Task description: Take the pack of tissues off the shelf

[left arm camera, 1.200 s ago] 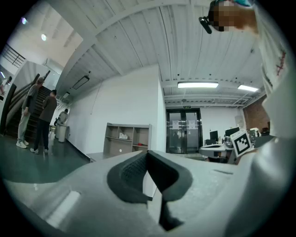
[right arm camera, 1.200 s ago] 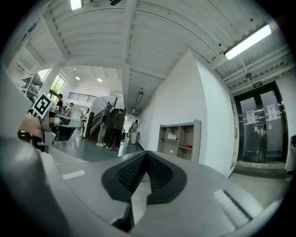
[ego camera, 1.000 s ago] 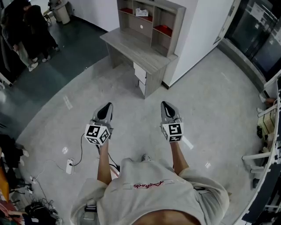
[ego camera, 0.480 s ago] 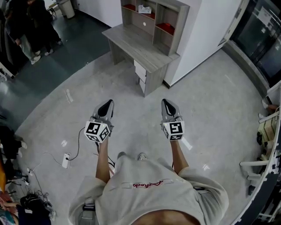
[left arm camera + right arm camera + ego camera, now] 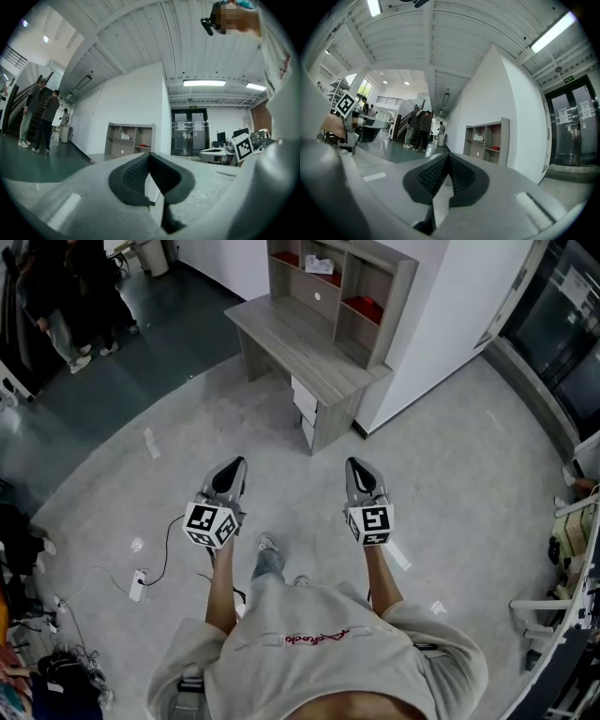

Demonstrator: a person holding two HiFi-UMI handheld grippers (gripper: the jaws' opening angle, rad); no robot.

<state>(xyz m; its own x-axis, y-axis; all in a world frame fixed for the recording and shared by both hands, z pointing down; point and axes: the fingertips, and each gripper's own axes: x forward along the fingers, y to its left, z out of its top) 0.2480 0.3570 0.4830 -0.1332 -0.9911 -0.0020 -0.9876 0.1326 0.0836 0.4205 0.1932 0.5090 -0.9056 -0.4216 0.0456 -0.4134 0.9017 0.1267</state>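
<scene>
left gripper (image 5: 231,468) and right gripper (image 5: 357,468) were both closed, empty, well apart from the tissues (image 5: 320,265) on the shelf (image 5: 401,296).

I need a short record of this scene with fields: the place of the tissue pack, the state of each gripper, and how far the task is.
tissue pack: in an upper compartment of the shelf, which stands on the desk
left gripper: jaws together, empty, well short of the shelf
right gripper: jaws together, empty, well short of the shelf
task state: pack not yet taken
others: people standing at far left
</scene>
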